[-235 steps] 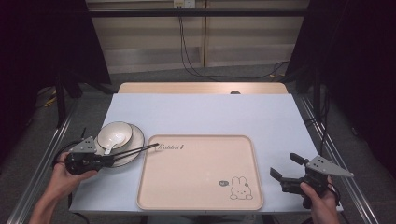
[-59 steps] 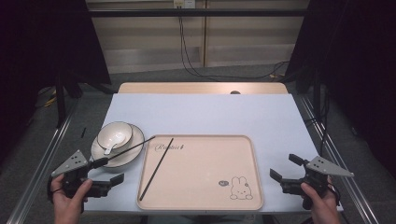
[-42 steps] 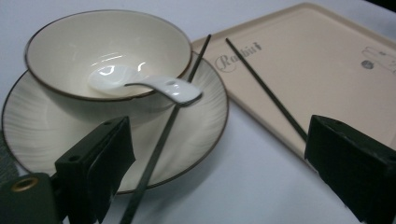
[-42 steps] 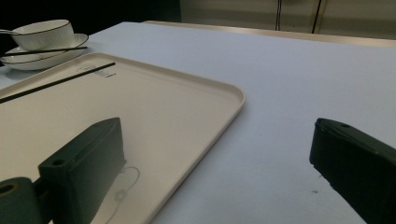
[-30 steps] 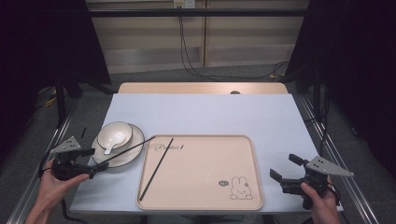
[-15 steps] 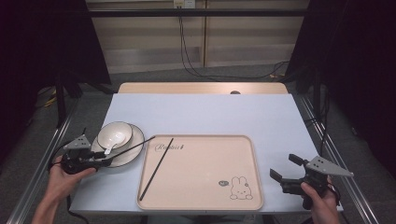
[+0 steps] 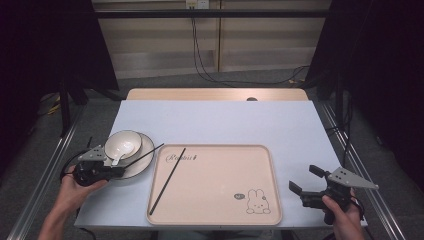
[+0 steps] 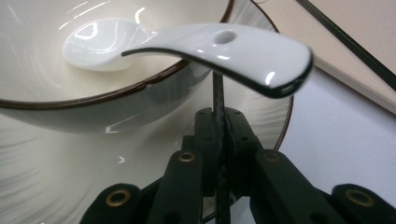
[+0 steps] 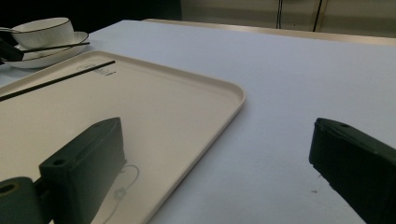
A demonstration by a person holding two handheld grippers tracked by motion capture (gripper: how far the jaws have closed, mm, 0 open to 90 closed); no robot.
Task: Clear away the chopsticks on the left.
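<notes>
tray (image 7: pixel 215 200) bears cursive script beside a chopstick (image 7: pixel 168 180).

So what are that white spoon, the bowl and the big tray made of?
The spoon looks like glazed white ceramic: thick, glossy, with sharp highlights. The bowl seems the same glazed ware, cream with a dark rim line. The tray looks like matte beige plastic with a printed rabbit, though melamine or coated wood can't be ruled out.

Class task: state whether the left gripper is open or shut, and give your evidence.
Shut. In the left gripper view the left gripper has its jaws pressed onto a thin black chopstick beside the bowl.
</notes>
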